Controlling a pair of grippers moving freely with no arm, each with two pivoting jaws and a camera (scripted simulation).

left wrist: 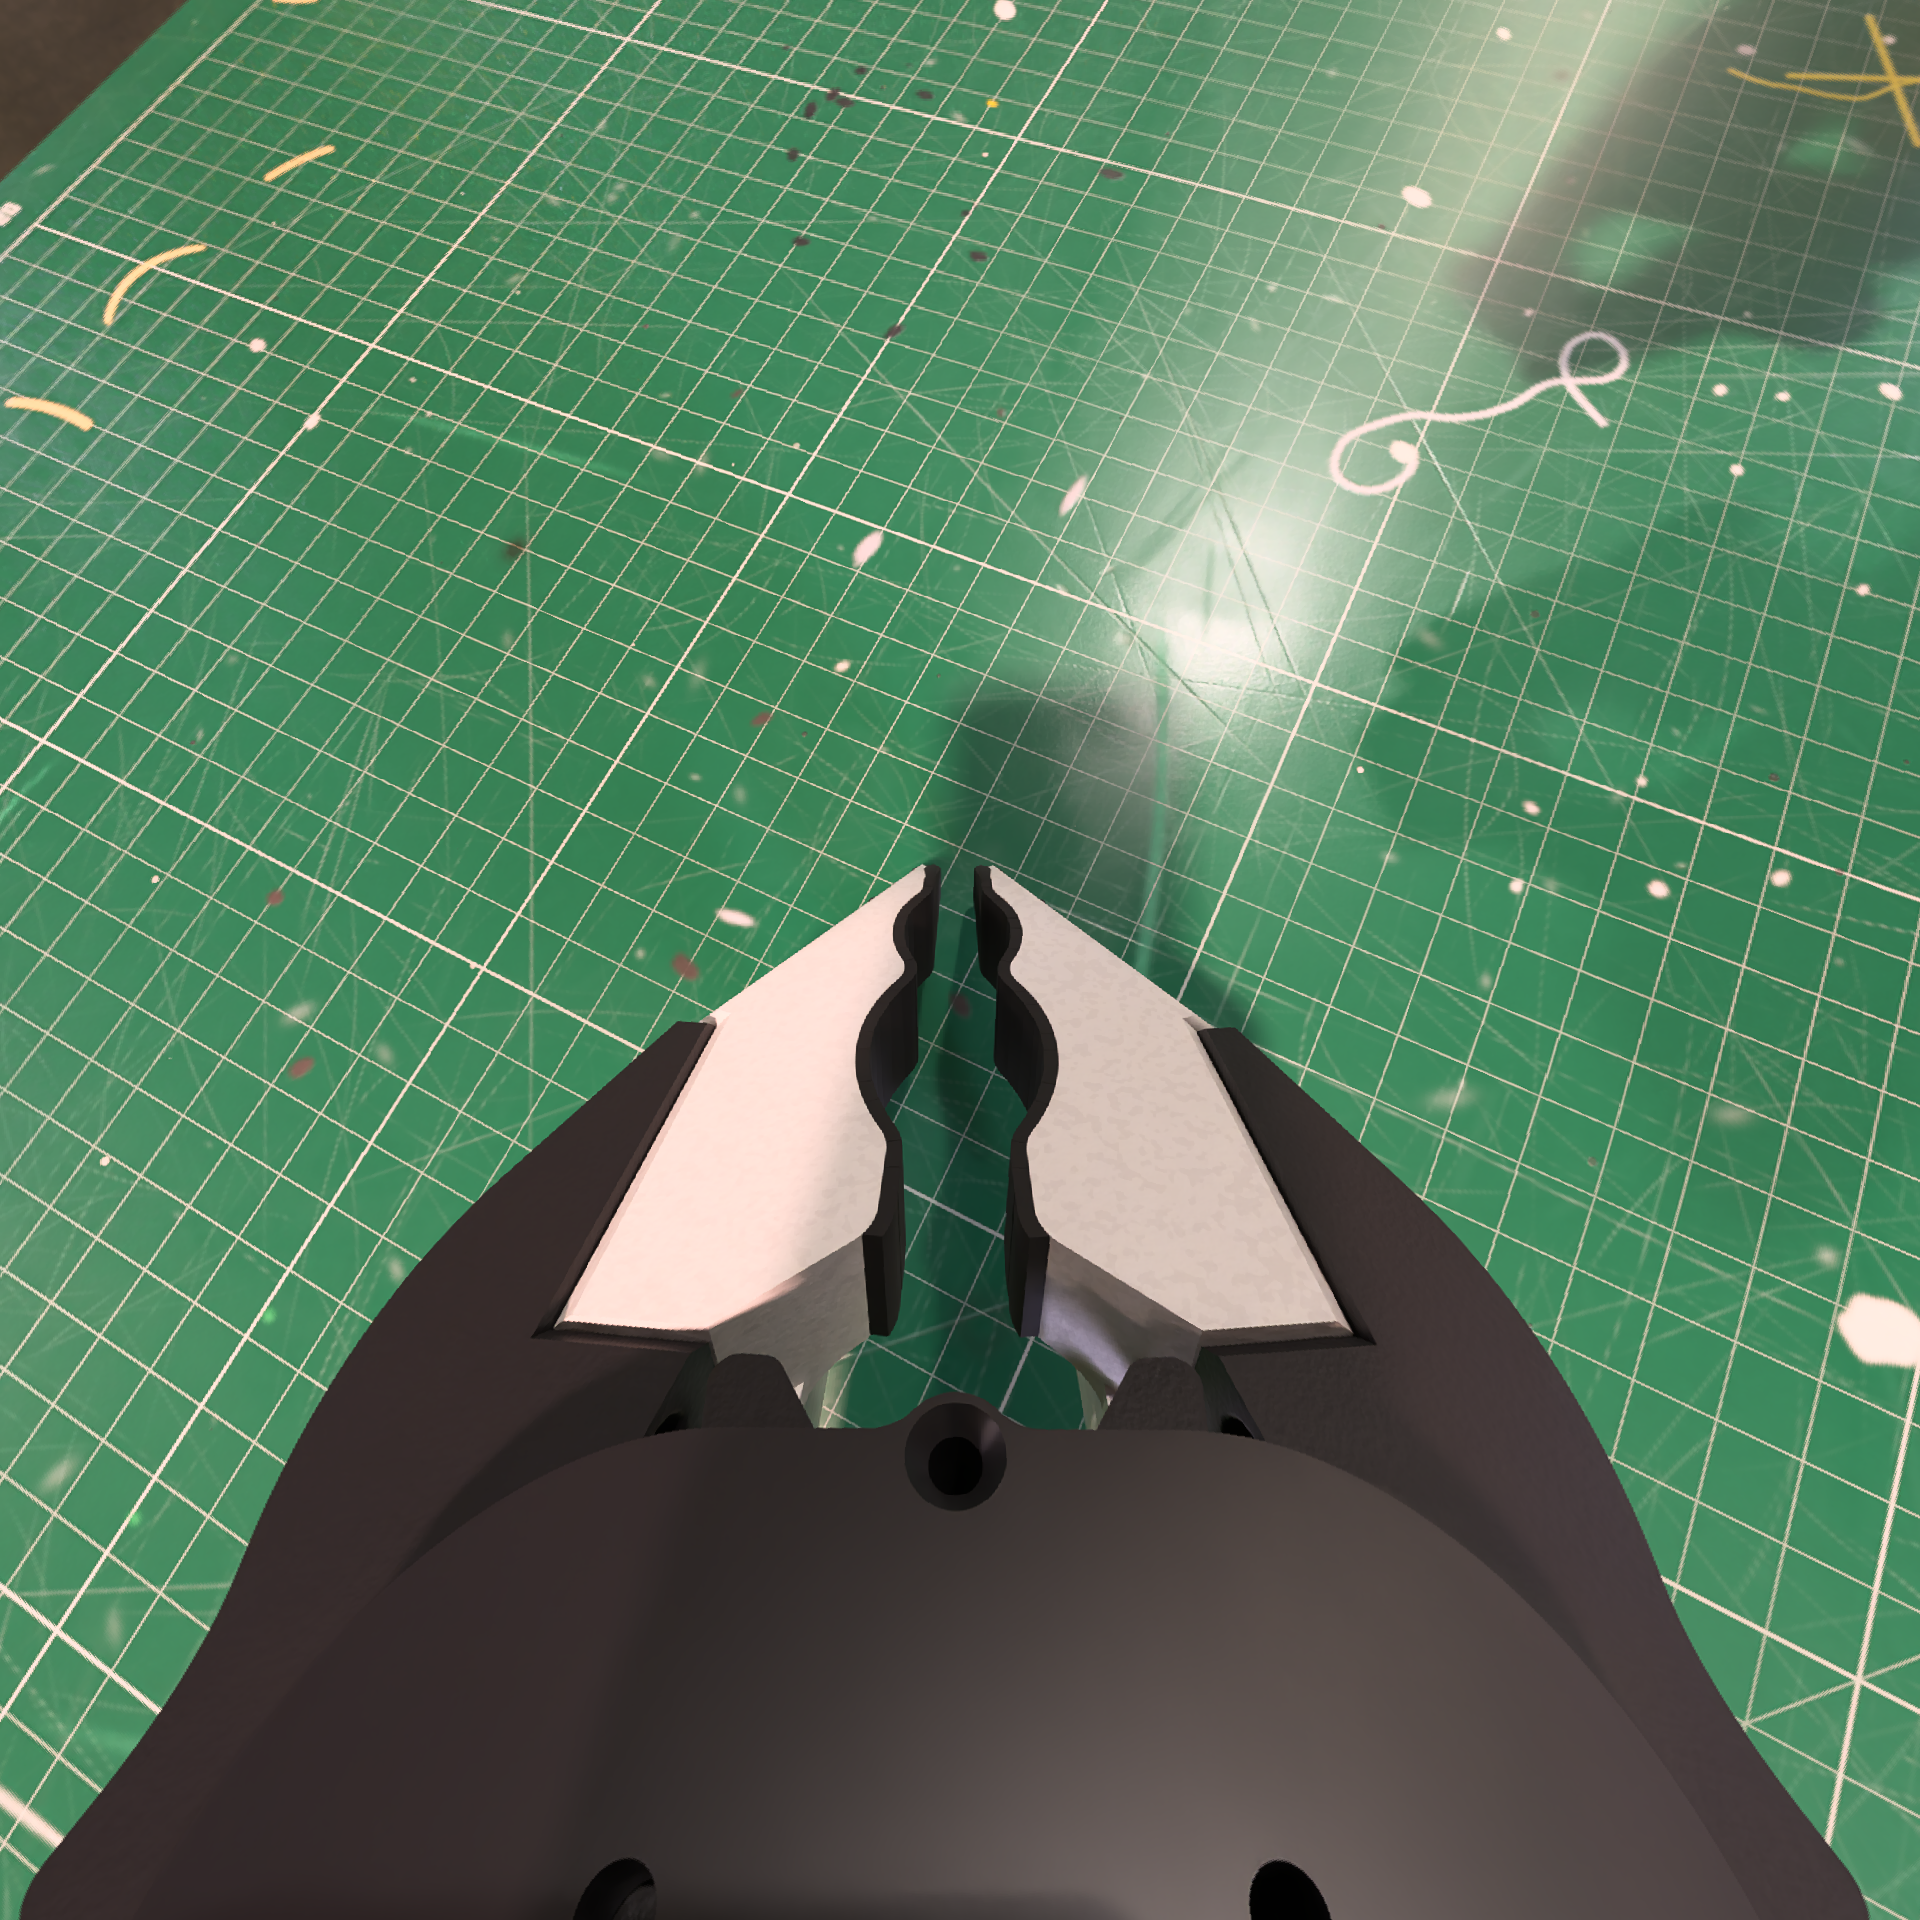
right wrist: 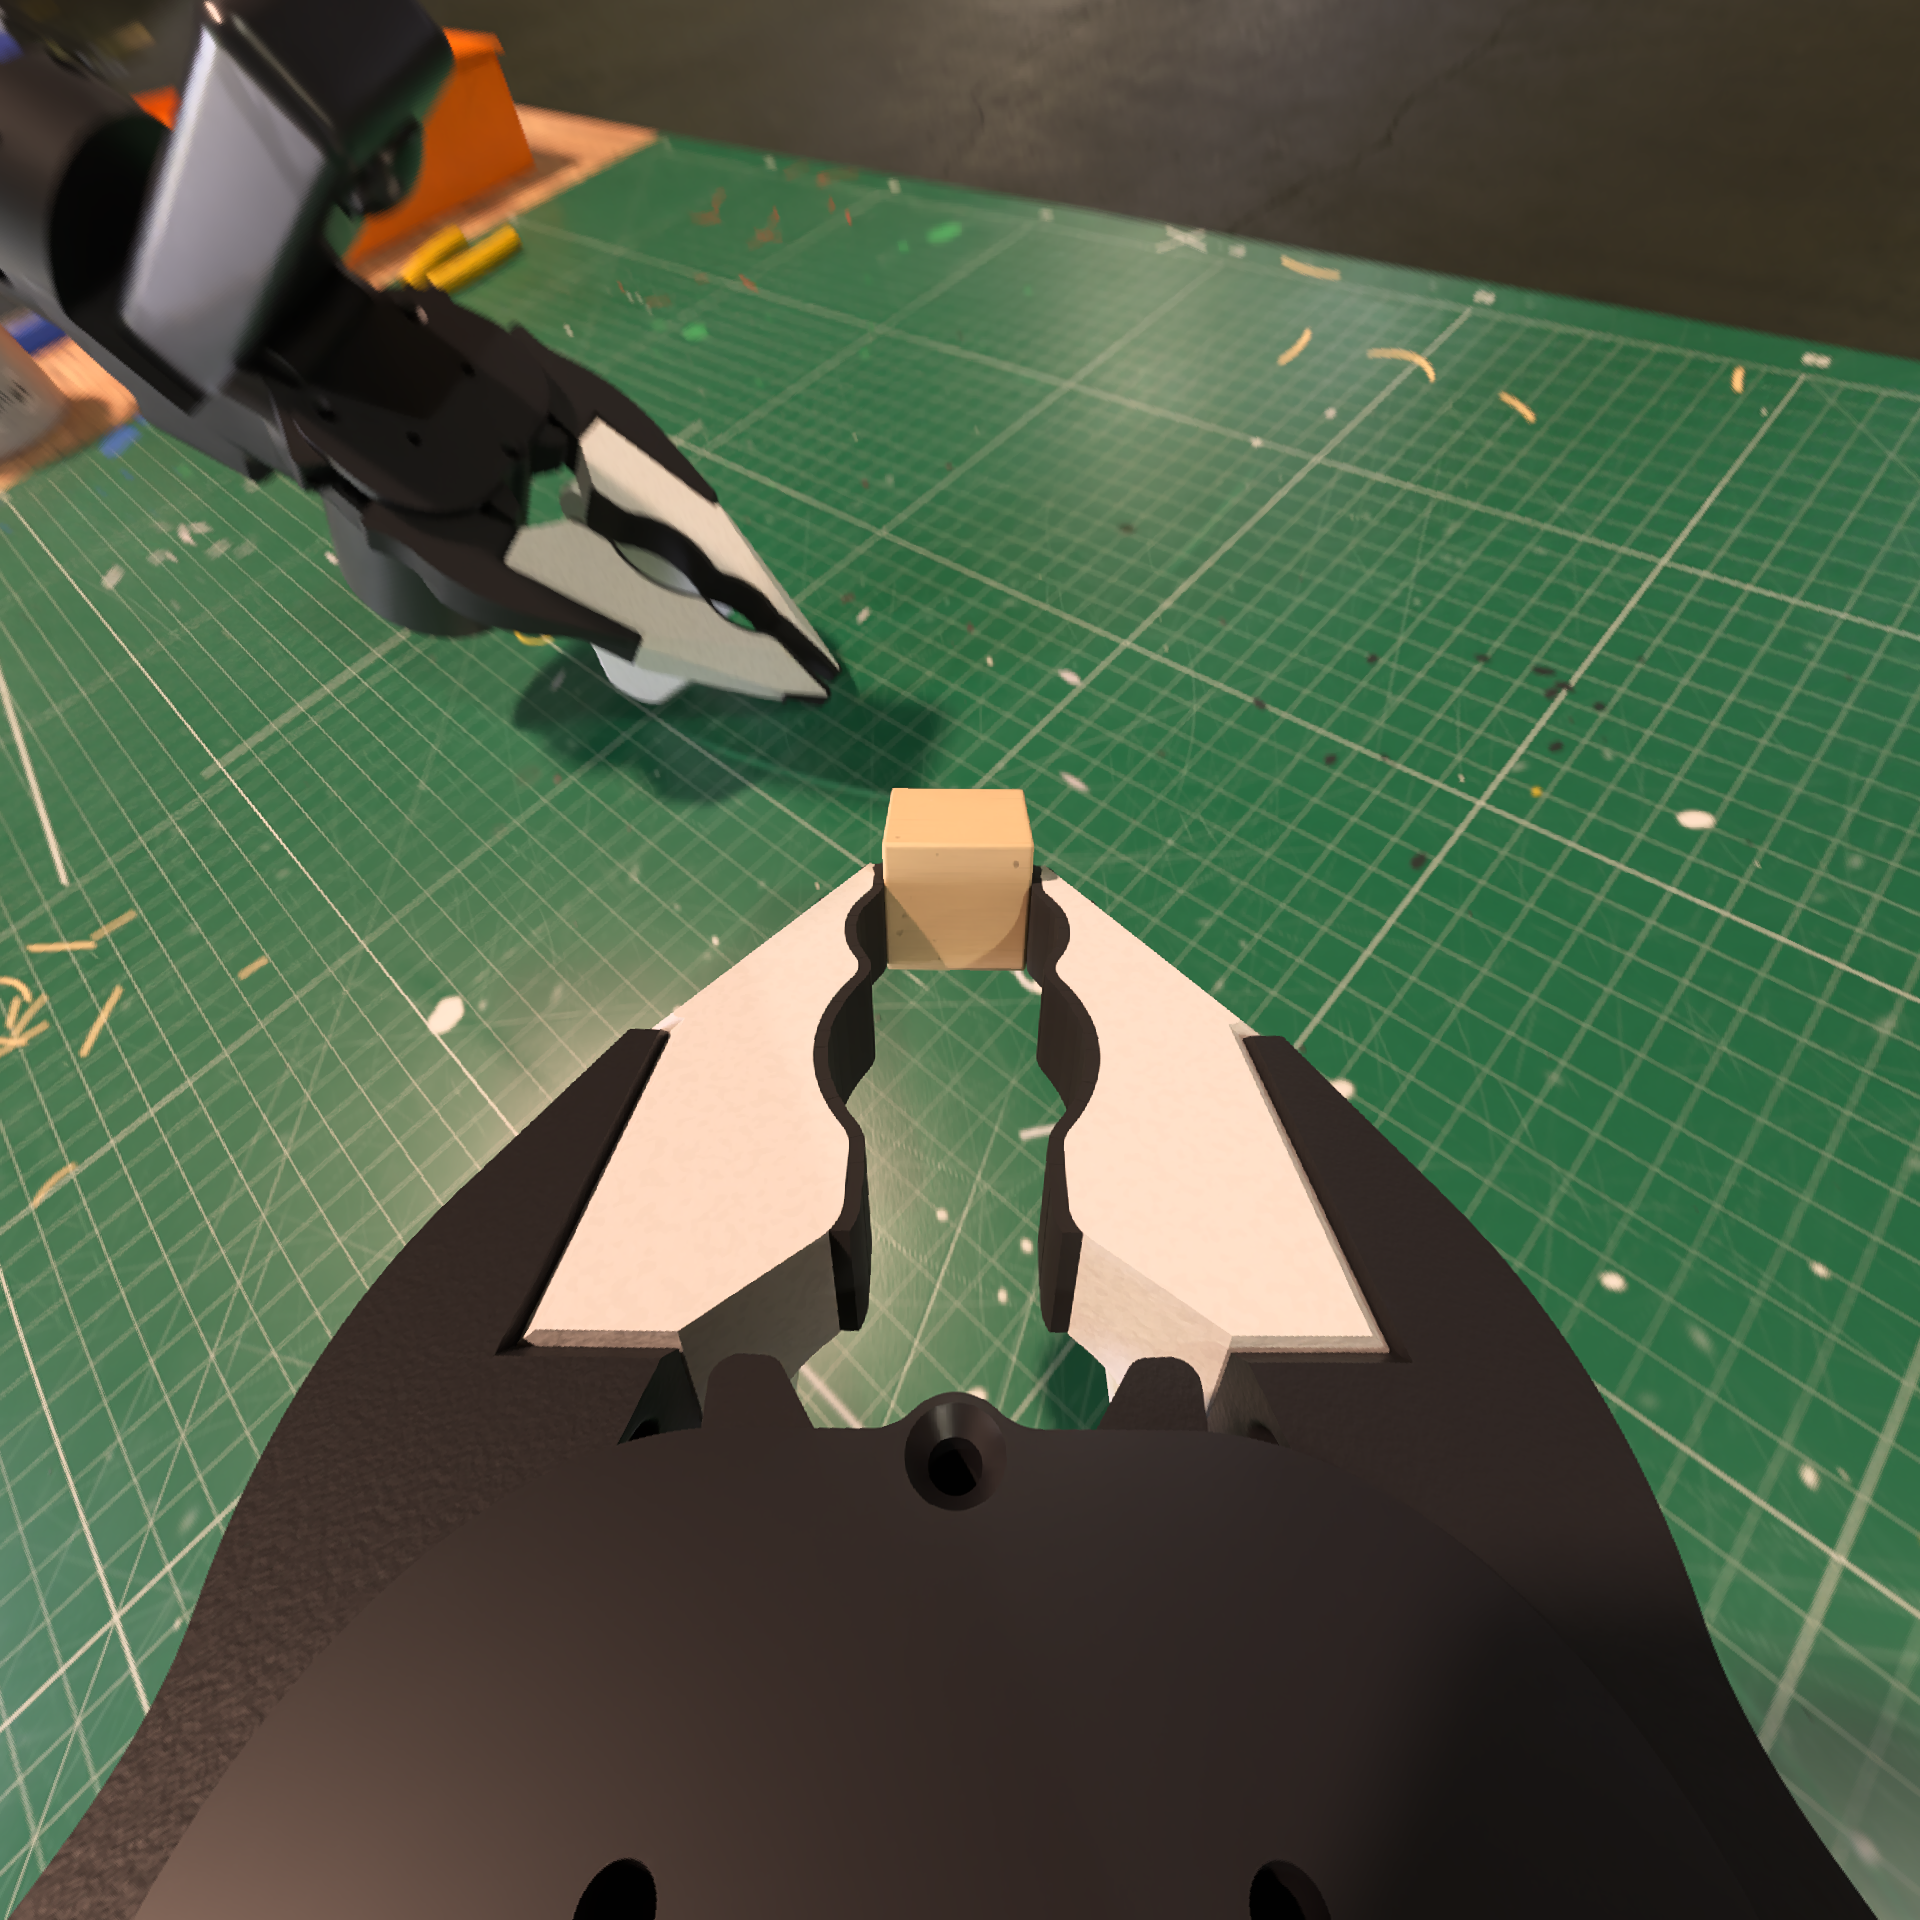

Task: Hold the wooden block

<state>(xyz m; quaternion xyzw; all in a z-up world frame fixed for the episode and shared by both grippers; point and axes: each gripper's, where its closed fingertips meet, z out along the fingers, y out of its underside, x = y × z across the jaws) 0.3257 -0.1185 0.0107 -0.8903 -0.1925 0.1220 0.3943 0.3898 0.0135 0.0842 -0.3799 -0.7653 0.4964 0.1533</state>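
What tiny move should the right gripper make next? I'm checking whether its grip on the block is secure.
Probably none beyond keeping the squeeze. The right gripper already has the wooden block pinched between its fingertips, though only at the very tips, so a slow, small lift off the green mat seems safest. The left gripper is nearly closed, empty and off to the side.

open mat (right wrist: 1351, 644) ahead, left gripper (right wrist: 826, 681) leftward
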